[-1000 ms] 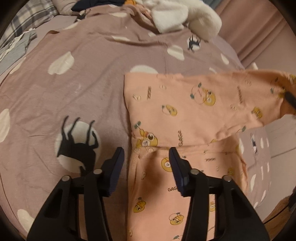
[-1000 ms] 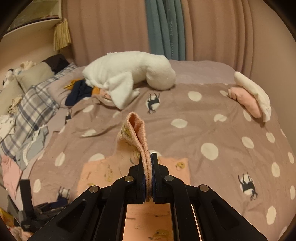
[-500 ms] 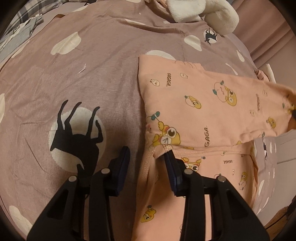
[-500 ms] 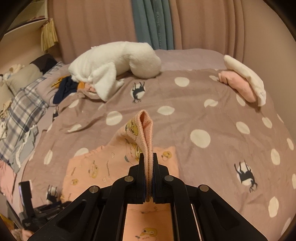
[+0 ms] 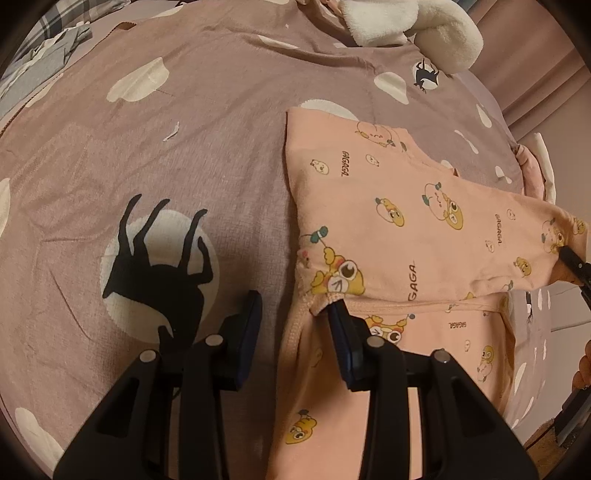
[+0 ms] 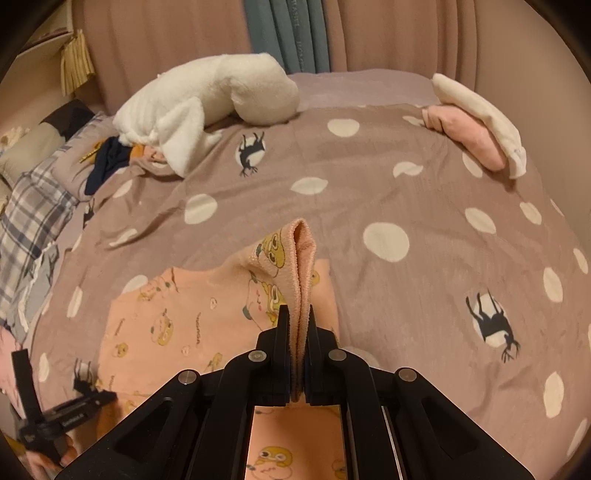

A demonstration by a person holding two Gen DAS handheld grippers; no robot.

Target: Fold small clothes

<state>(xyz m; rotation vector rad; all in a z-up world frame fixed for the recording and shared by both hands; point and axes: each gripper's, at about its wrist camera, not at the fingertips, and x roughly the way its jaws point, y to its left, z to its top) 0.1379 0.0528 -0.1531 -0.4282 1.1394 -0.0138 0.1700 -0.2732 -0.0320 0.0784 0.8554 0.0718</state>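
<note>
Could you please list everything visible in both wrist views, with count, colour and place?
pink garment: one, peach-pink with yellow cartoon prints, flat on the bed, one part folded across it
sleeve cuff: one, pink, raised off the bed, pinched in the right gripper
bedspread: one, mauve with cream dots and black deer, under everything
white plush: one, white, far side of the bed
folded clothes: a small pile, pink and cream, far right edge
dark clothes: a heap, navy and orange, beside the plush
plaid bedding: one, grey-blue check, left edge
curtains: pink with one teal panel, behind the bed
left gripper: black, jaws apart, straddling the garment's edge
right gripper: black, jaws shut on the cuff
</note>
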